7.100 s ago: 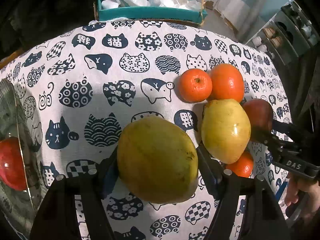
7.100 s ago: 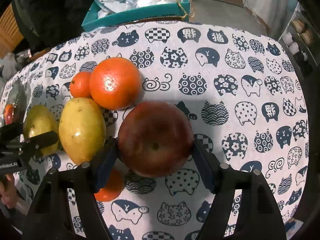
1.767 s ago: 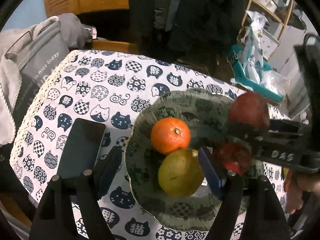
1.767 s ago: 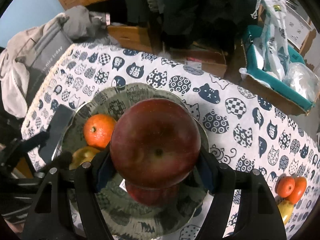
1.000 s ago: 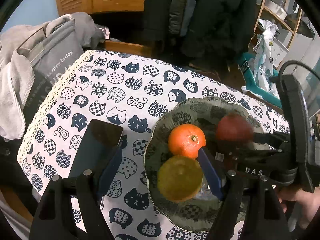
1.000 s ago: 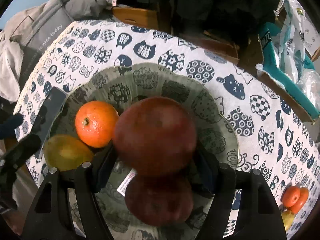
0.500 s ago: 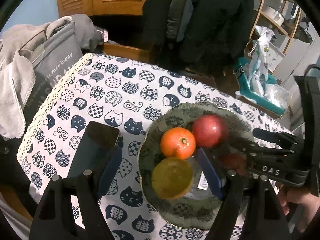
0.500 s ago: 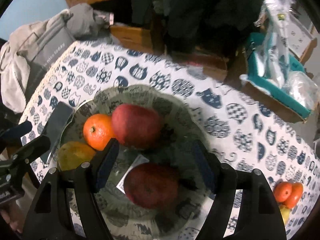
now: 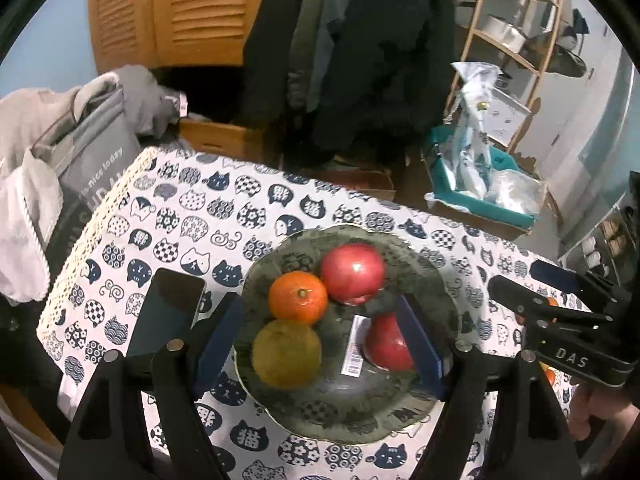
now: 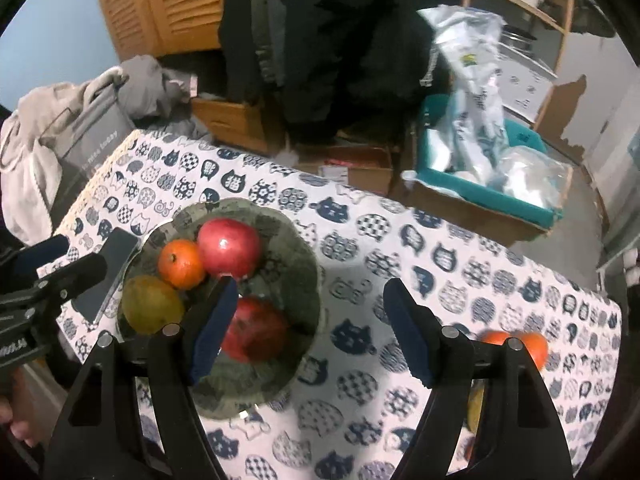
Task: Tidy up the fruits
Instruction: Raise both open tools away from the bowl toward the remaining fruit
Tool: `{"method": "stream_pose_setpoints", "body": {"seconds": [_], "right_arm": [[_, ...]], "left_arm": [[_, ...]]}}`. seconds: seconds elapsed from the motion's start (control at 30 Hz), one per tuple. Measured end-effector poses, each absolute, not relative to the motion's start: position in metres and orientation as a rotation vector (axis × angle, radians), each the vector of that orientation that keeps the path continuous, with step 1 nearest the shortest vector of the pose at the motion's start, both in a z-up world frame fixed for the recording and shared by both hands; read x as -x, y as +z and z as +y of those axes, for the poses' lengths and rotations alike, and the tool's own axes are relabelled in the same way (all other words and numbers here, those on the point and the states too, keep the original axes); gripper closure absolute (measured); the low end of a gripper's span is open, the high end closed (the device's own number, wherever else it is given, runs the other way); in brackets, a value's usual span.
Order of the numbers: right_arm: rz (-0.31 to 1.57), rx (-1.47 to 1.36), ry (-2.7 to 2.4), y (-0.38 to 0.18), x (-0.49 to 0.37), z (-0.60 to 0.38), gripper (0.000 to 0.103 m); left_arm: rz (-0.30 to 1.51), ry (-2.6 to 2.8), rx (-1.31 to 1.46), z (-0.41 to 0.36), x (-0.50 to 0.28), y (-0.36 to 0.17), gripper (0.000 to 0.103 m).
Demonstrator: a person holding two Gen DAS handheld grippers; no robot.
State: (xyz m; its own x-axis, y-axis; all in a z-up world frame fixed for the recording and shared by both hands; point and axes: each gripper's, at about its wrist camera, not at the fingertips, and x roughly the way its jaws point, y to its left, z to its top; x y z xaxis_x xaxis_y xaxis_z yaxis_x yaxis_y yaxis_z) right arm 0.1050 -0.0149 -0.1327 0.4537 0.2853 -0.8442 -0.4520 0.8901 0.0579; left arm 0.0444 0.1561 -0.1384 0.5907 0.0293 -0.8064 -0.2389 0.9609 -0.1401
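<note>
Both my left gripper (image 9: 320, 344) and right gripper (image 10: 308, 328) hang wide and empty over the scalloped grey-green glass bowl (image 10: 288, 232), and the small orange tangerines (image 10: 516, 344) left lie beyond the bowl's right side, nearer my right jaws.

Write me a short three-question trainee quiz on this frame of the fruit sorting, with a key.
1. True or false: the left tool is clamped on the yellow-green fruit.
2. How many pieces of fruit lie in the glass bowl? A) two B) four C) six
3. What flat dark thing lies on the cat-print tablecloth beside the bowl?

Key:
1. False. Its pads stand apart with nothing held; the right tool is open too.
2. B: the yellow-green fruit, an orange and two red apples.
3. A phone.
</note>
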Motion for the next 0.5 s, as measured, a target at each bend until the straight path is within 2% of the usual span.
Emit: {"method": "stream_pose_setpoints", "body": {"seconds": [0.2, 0.3, 0.5], "right_arm": [[0.963, 0.155, 0.418, -0.11, -0.087, -0.052, 0.027], [0.952, 0.131, 0.395, -0.099, -0.079, -0.072, 0.027], [0.904, 0.104, 0.362, -0.074, -0.062, -0.105, 0.027]], "left_arm": [[0.89, 0.136, 0.182, 0.133, -0.035, -0.116, 0.022], [0.854, 0.134, 0.151, 0.123, -0.028, -0.104, 0.014], [0.817, 0.086, 0.15, 0.105, -0.019, -0.086, 0.014]]}}
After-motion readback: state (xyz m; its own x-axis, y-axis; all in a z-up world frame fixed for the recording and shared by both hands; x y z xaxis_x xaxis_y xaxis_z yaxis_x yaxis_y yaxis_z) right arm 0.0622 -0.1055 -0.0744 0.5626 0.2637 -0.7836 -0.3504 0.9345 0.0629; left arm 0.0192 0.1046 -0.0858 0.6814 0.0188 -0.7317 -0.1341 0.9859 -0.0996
